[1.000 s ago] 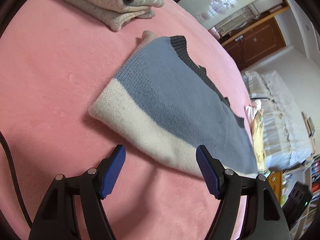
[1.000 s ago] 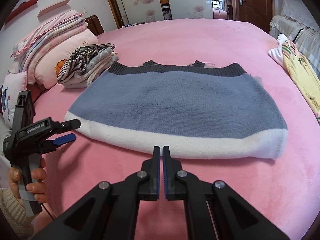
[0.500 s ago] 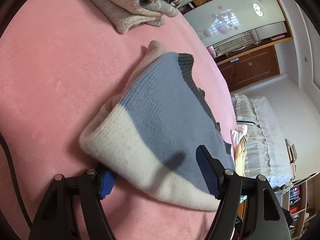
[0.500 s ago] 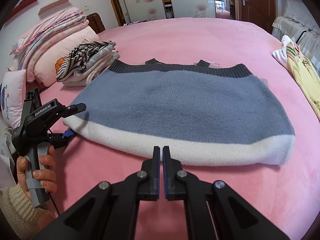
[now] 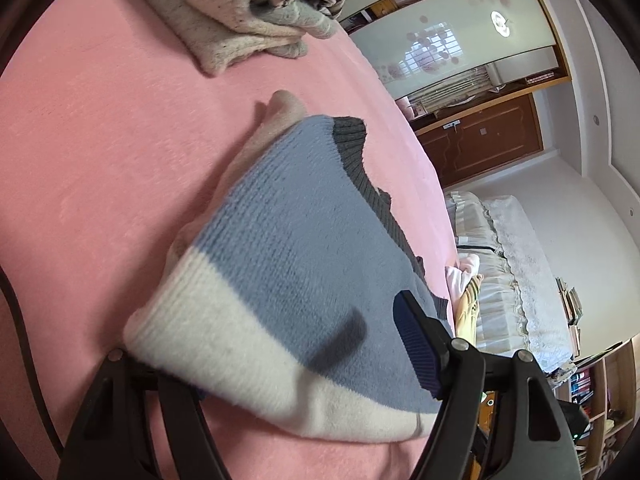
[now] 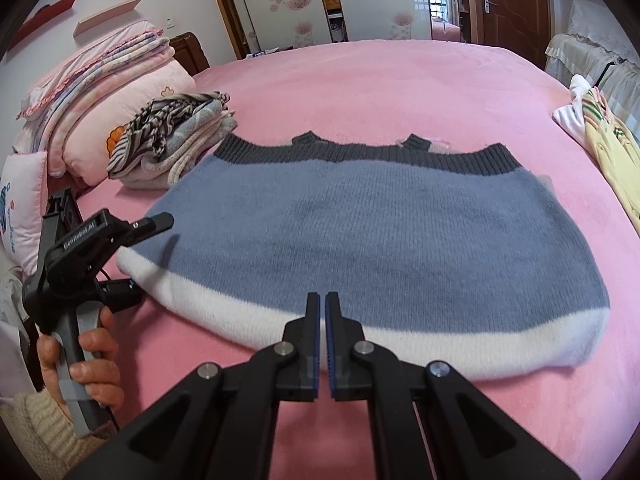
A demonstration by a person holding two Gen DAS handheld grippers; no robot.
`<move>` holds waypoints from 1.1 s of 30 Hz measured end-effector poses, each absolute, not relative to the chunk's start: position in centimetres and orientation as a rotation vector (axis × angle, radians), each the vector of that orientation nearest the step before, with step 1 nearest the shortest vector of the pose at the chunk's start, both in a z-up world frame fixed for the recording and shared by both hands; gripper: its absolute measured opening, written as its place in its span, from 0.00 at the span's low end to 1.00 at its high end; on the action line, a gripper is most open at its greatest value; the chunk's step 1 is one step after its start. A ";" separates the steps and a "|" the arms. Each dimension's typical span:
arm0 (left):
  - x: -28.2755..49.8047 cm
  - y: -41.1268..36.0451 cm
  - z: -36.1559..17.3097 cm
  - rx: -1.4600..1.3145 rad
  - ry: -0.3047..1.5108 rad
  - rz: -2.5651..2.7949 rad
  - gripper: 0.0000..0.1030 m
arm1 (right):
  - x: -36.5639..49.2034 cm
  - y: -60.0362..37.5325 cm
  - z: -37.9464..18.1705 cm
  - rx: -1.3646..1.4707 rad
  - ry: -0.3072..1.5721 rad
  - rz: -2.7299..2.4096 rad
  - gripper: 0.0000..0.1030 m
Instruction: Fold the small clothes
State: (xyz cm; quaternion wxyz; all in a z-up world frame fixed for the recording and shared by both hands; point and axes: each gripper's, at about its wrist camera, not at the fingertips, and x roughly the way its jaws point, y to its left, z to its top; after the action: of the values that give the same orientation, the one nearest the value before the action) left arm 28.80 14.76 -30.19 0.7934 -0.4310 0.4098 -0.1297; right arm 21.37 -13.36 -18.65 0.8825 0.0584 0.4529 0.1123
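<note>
Since we want to flip that end over, our left claw [image 6: 136,252] straddles the near corner of the blue-and-white knit sweater [image 6: 380,240] with jaws released, while the right claw [image 6: 322,320] sits clenched, empty, just short of its white hem

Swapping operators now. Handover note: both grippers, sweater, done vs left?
Left gripper: open, straddling the white-hem corner of the blue, white and grey knit sweater; one finger on top, one under.
Right gripper: shut, empty, hovering at the near hem.
Sweater lies flat on the pink bed cover, beside a stack of folded clothes.
Done: left gripper placed. Left: close it and make the fold.
</note>
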 end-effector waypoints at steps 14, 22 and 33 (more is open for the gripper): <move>27.7 12.6 -25.5 -0.607 0.776 -0.225 0.22 | 24.7 -12.8 -18.1 0.130 0.907 0.212 0.02; 27.0 11.0 -22.4 -0.515 0.716 -0.227 0.22 | 27.9 -12.9 -18.4 0.169 0.889 0.165 0.02; 27.7 9.4 -21.3 -0.490 0.758 -0.239 0.22 | 30.3 -10.7 -23.8 0.115 0.993 0.144 0.02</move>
State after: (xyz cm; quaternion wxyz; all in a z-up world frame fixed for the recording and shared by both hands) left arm 27.65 9.36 -21.33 0.8931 -0.2362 0.3652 -0.1150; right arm 30.35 -10.72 -23.82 0.8751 0.0553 0.4758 0.0691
